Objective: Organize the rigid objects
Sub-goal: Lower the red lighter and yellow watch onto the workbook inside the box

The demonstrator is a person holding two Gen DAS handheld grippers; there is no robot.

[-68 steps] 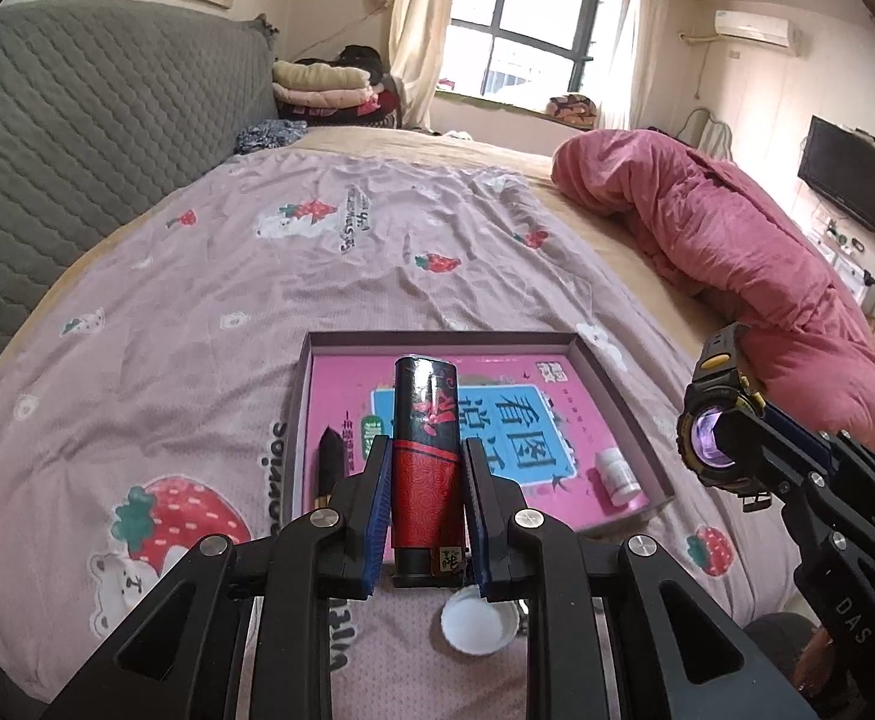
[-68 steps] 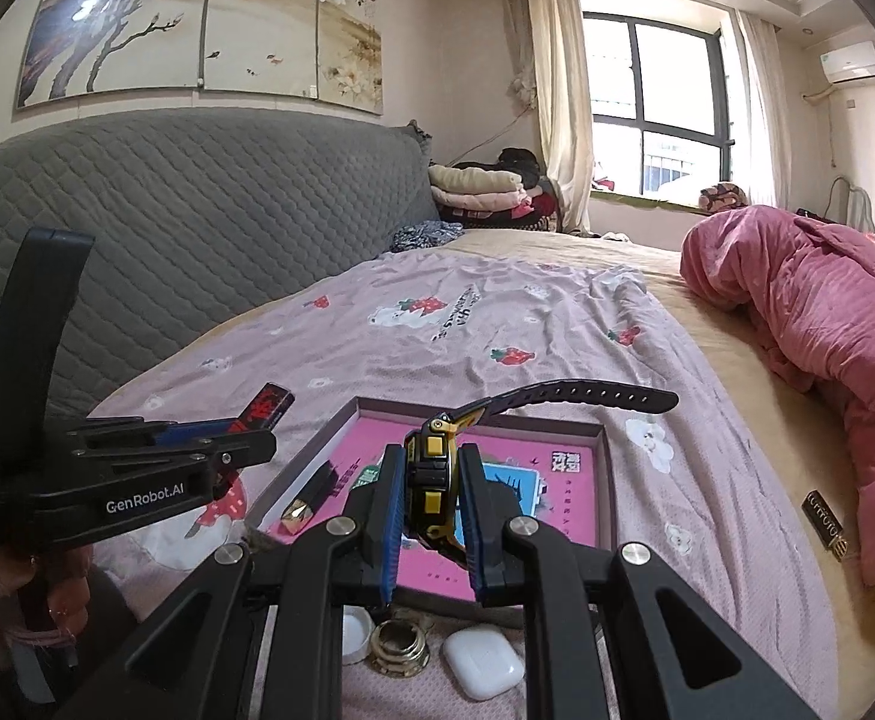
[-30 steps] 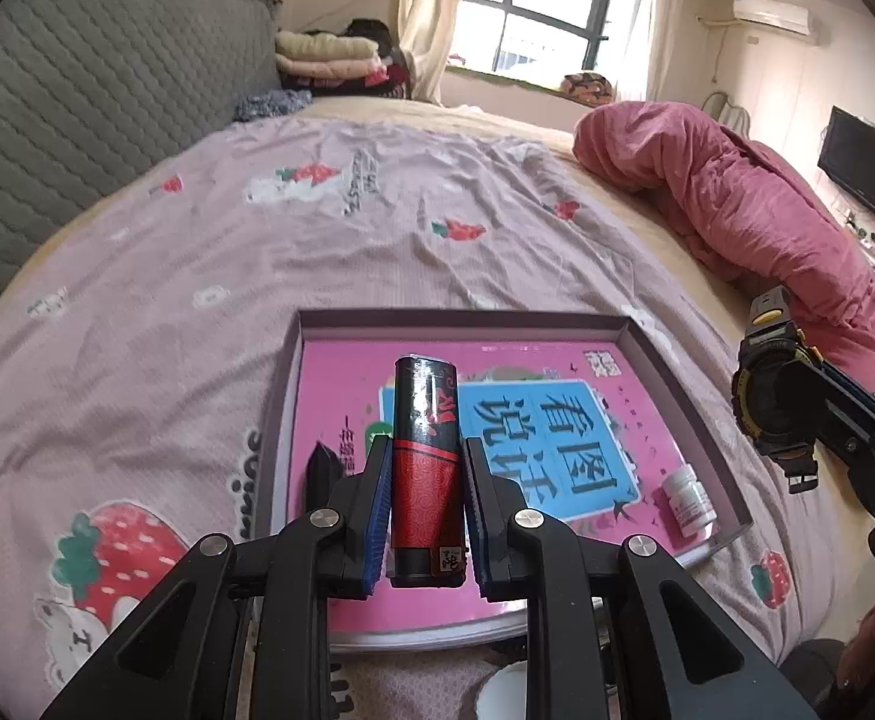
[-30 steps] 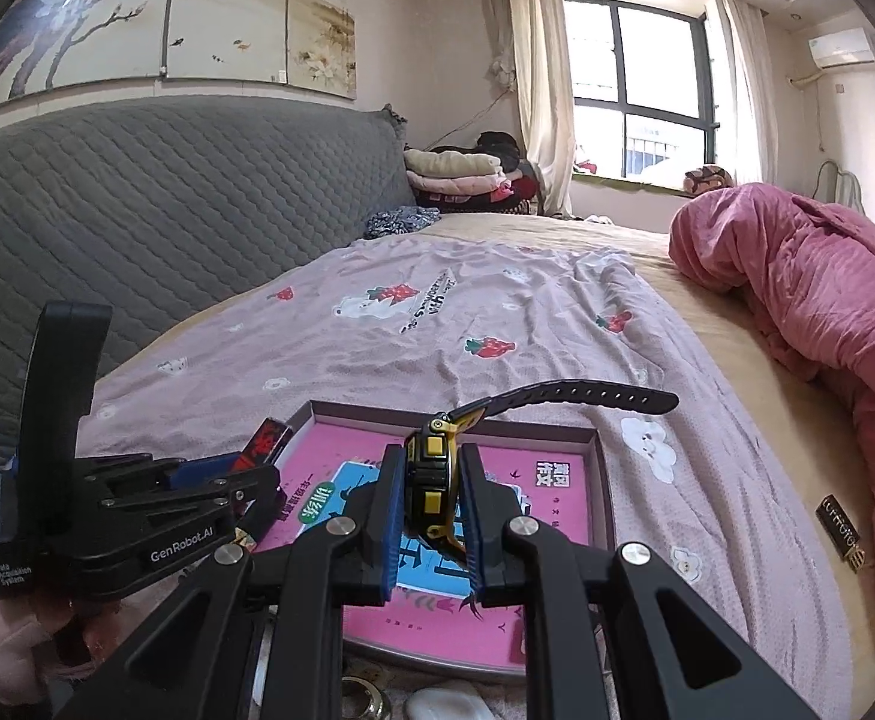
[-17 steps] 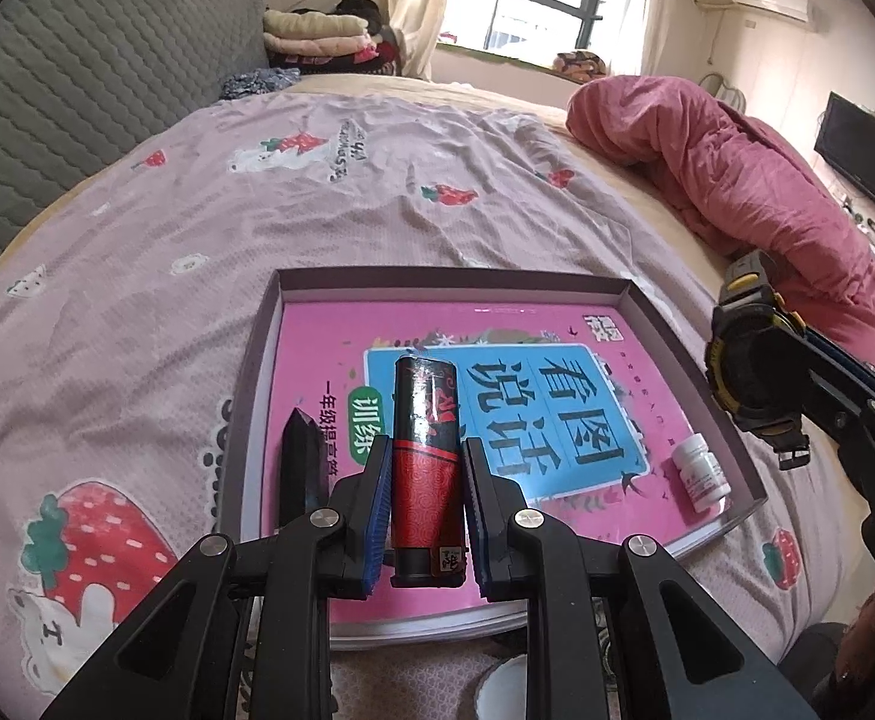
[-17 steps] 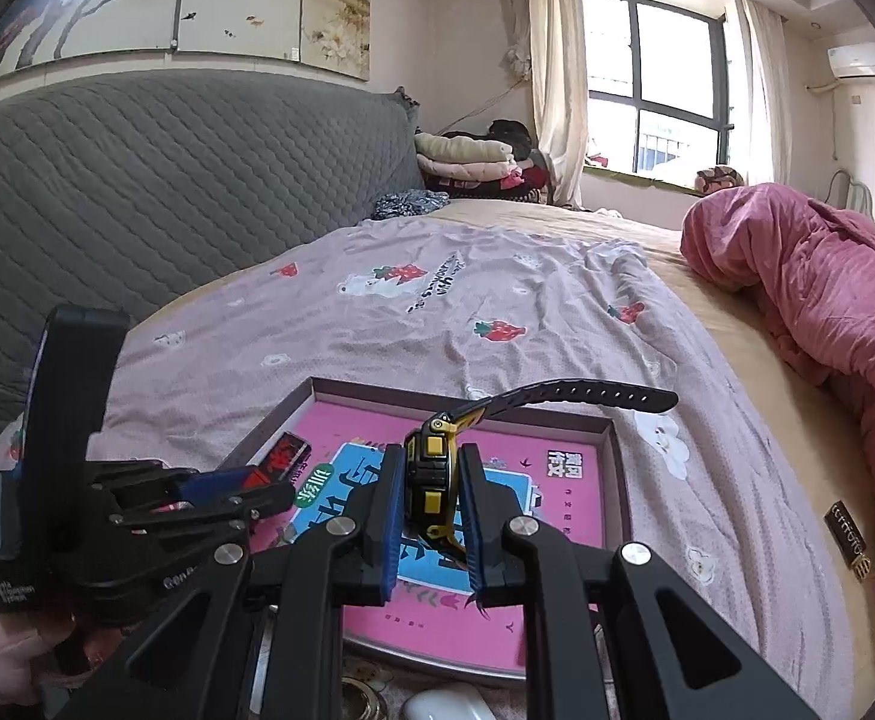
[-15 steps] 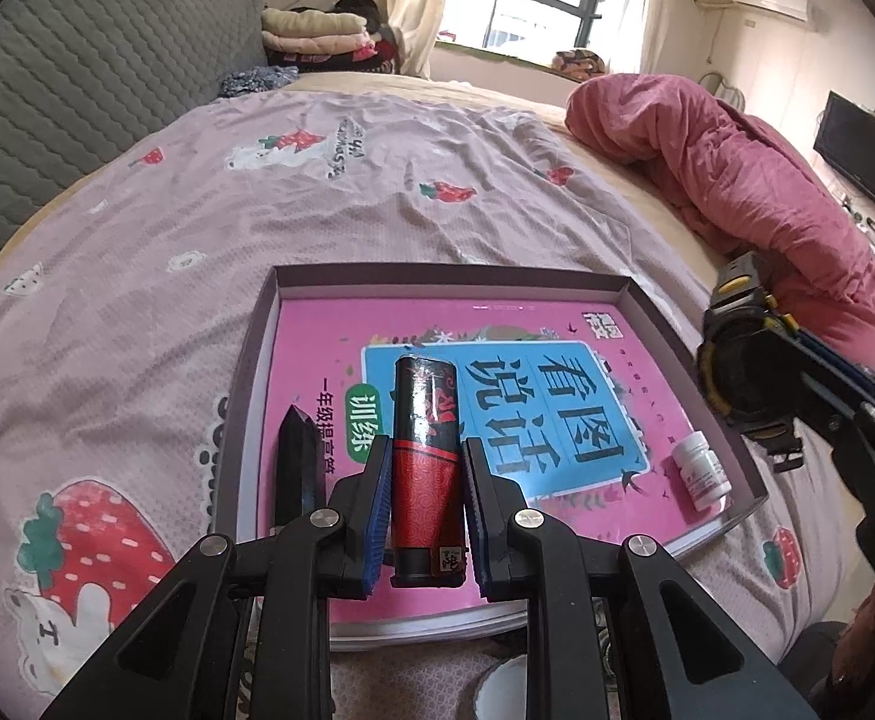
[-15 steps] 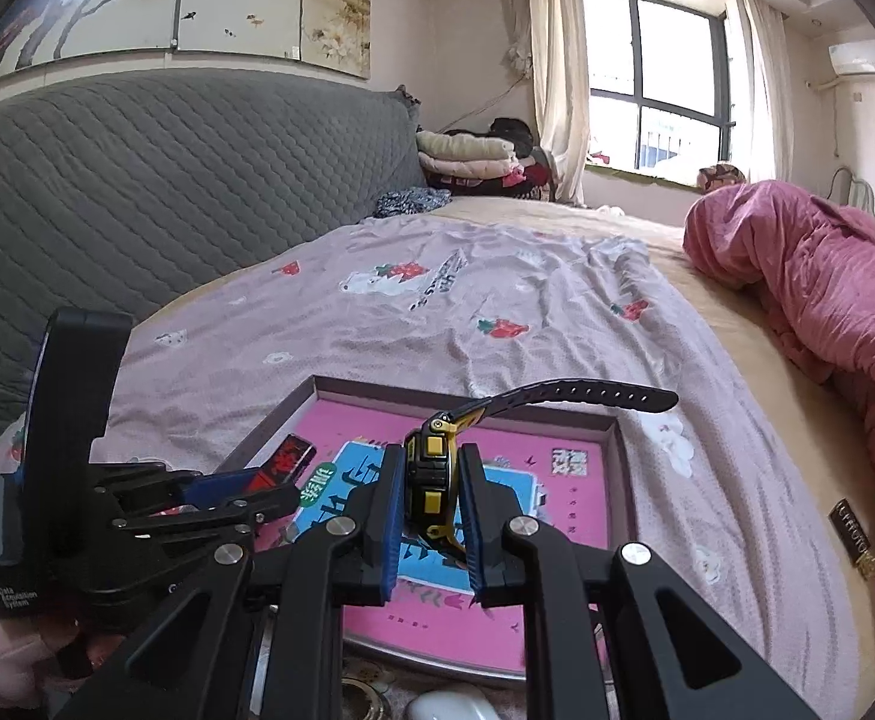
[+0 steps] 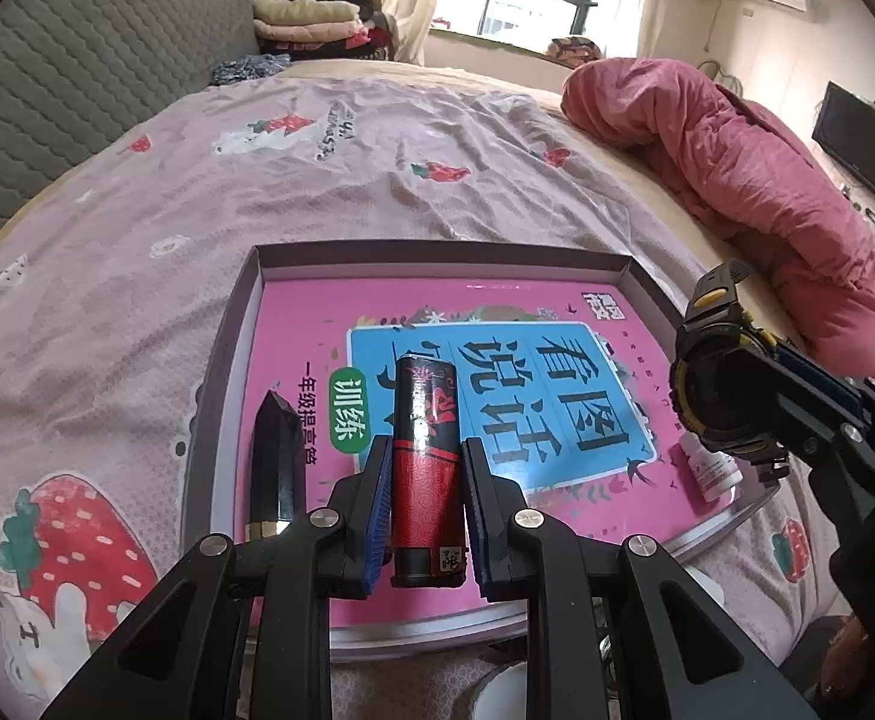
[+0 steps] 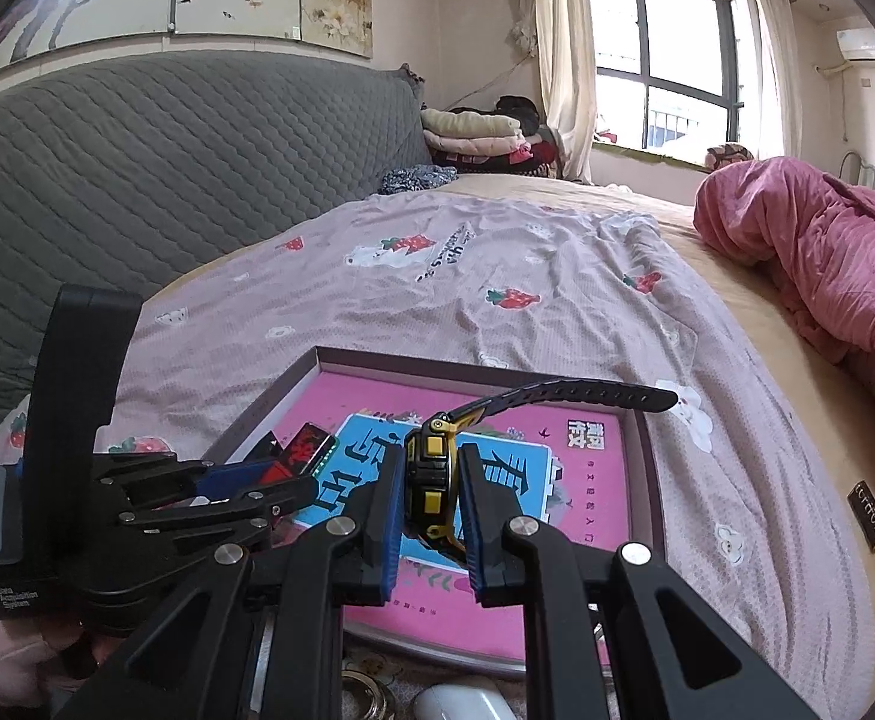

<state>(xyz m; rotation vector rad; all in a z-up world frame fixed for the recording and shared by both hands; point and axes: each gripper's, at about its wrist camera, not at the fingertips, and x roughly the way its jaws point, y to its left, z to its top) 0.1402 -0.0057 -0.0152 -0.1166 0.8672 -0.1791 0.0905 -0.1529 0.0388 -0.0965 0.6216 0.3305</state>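
White bottle (image 9: 710,468) half behind watch (image 9: 719,384); white case (image 10: 461,702) cut off below

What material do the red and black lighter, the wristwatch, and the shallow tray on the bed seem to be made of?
Lighter: likely plastic or wrapped metal, glossy; light reflects off its printed red and black shell.
Wristwatch: seemingly matte black rubber or resin strap with holes, yellow plastic buttons on the case.
Tray: probably cardboard; thin, flat, dull grey-purple walls with folded corners.
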